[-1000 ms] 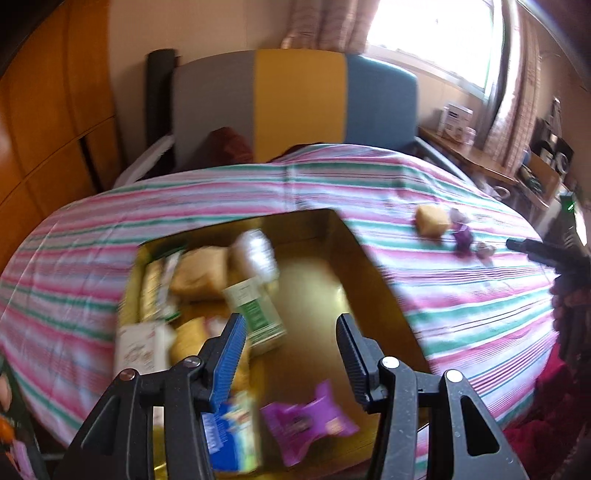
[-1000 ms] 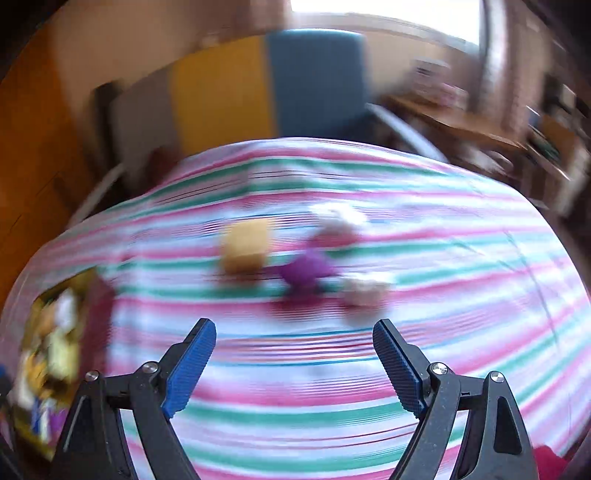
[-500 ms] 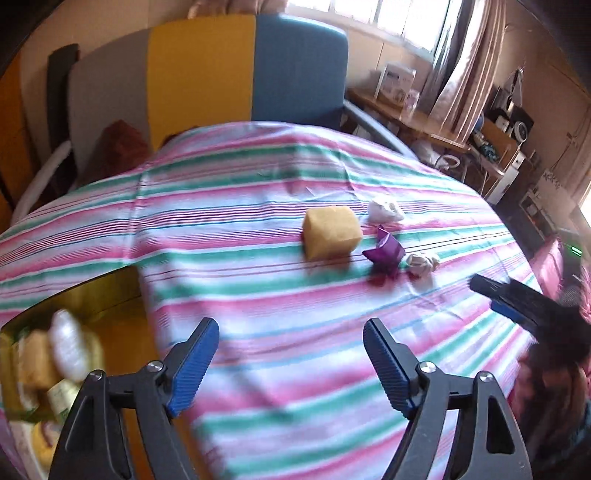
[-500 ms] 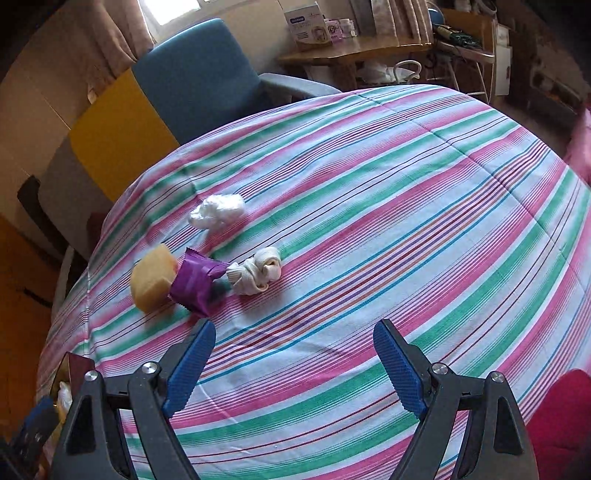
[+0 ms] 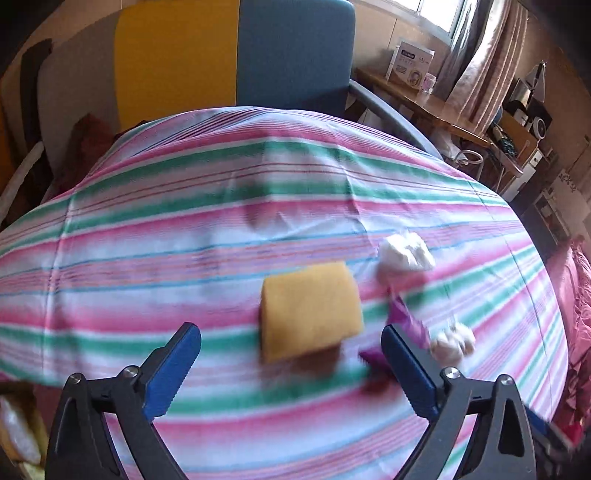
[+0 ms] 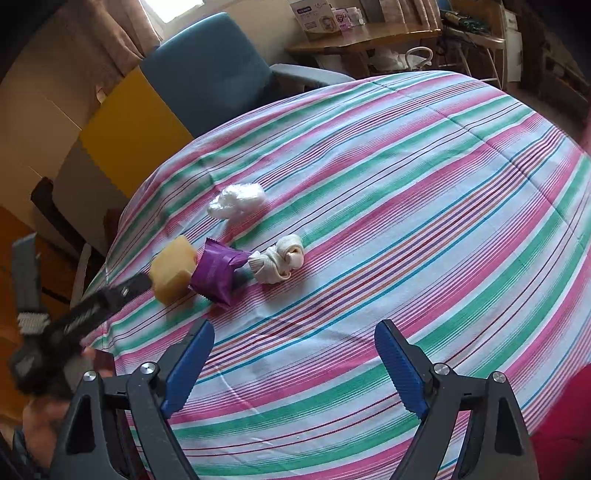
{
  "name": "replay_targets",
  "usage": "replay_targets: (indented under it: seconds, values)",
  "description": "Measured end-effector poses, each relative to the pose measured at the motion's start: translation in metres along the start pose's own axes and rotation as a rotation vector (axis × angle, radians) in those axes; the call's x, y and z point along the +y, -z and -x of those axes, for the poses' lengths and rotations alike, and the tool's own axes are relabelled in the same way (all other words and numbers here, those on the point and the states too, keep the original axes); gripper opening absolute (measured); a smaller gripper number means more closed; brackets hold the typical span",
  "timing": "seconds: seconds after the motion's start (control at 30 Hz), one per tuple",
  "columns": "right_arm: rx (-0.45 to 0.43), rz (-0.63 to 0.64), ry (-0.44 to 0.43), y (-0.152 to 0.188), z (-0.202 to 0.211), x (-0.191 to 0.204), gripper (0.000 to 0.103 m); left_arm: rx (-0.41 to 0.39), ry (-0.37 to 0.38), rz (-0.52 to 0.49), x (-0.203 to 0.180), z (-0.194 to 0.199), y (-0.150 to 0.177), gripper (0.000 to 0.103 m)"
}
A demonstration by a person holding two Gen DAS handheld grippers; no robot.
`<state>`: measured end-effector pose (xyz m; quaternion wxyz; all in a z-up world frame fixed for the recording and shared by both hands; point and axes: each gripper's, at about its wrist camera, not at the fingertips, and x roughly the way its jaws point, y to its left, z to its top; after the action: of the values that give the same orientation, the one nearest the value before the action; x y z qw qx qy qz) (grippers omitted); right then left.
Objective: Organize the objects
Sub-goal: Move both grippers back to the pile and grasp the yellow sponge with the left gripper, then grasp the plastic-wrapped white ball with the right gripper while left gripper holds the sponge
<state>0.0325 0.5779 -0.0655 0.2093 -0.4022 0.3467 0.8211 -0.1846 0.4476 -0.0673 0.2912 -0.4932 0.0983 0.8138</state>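
A striped tabletop (image 6: 406, 184) carries a yellow sponge (image 5: 308, 312), a purple wrapper (image 6: 218, 271), a rolled cream sock (image 6: 280, 260) and a crumpled white bag (image 6: 238, 199), clustered together. The left gripper (image 5: 291, 365) hovers just short of the sponge, fingers spread wide and empty. The right gripper (image 6: 293, 363) hangs nearer the onlooker, fingers also wide apart, gripping nothing.

Striped tablecloth (image 6: 406, 184), colour-block chair (image 5: 236, 55), cluttered wooden desk (image 6: 369, 35) (bright window behind).
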Motion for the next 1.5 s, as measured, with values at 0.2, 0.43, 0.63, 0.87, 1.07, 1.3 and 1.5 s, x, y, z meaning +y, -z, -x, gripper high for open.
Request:
replay_targets:
  seconds: [0.2,0.43,0.63,0.87,1.07,1.3,1.5]
  values:
    - [0.027,0.011,-0.018,0.002,-0.004,0.003,0.09,0.058,-0.037,-0.017,-0.011,-0.045,-0.015,0.099]
    - [0.034,0.014,-0.031,0.003,-0.005,0.004,0.09,0.037,0.043,-0.018,0.004,-0.02,0.005,0.06]
    - [0.051,0.044,-0.011,0.007,-0.01,0.009,0.09,0.041,0.086,-0.008,0.026,0.025,0.05,0.06]
    - [0.047,0.066,0.014,-0.003,-0.01,0.016,0.09,-0.006,0.158,-0.028,0.039,0.078,0.08,0.06]
    - [-0.026,0.176,0.032,-0.05,-0.032,0.049,0.09,-0.042,0.204,-0.006,0.044,0.102,0.088,0.06]
    - [0.002,0.215,0.085,-0.111,-0.103,0.08,0.09,-0.033,0.225,0.07,0.068,0.118,0.095,0.06]
    - [0.097,0.278,0.168,-0.129,-0.157,0.099,0.06,-0.027,0.216,0.122,0.083,0.12,0.098,0.06]
